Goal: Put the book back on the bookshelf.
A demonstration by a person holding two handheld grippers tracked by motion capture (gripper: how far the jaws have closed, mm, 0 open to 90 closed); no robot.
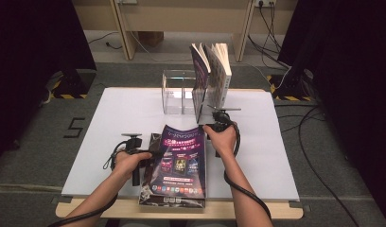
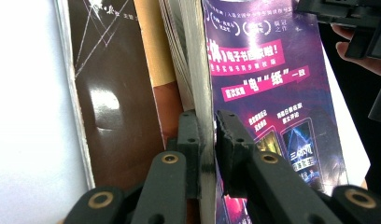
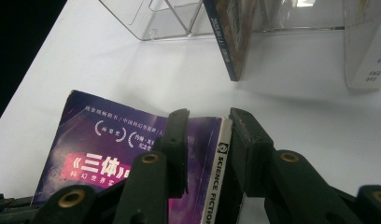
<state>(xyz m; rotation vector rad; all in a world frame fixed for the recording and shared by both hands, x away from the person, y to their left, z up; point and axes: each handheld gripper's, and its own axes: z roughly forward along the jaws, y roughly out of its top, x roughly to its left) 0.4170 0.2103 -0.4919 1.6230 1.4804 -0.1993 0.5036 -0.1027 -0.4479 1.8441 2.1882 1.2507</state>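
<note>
1. Left gripper (image 2: 206, 140) clamps the fore-edge of the purple magazine (image 1: 181, 161), its pads pressing on the page block from either side; in the left gripper view the paper edge runs straight up between the two black jaws.
2. Right gripper (image 3: 206, 140) straddles the far spine corner of the same magazine at a middling width. Its jaws stand on either side of the white spine strip, and I cannot tell whether the pads press on it.
3. The magazine lies near the front edge of the white bench (image 1: 110, 123), on top of a dark brown book (image 2: 109, 93) whose glossy cover juts out on the left side.
4. Its cover is purple with pink banners, white Chinese lettering and small pictures of book covers; the spine reads "SCIENCE FICTION" in part.
5. Behind it, toward the far edge of the bench, stands a clear acrylic holder (image 1: 174, 92). Two upright books (image 1: 211, 75) lean at its right side, their pages fanned open at the top.
6. Between the magazine's far edge and these books lies a strip of bare bench, just ahead of the right gripper.
7. Wide open bench lies to the left and right of the magazine, with both forearms coming in from the front edge.
</note>
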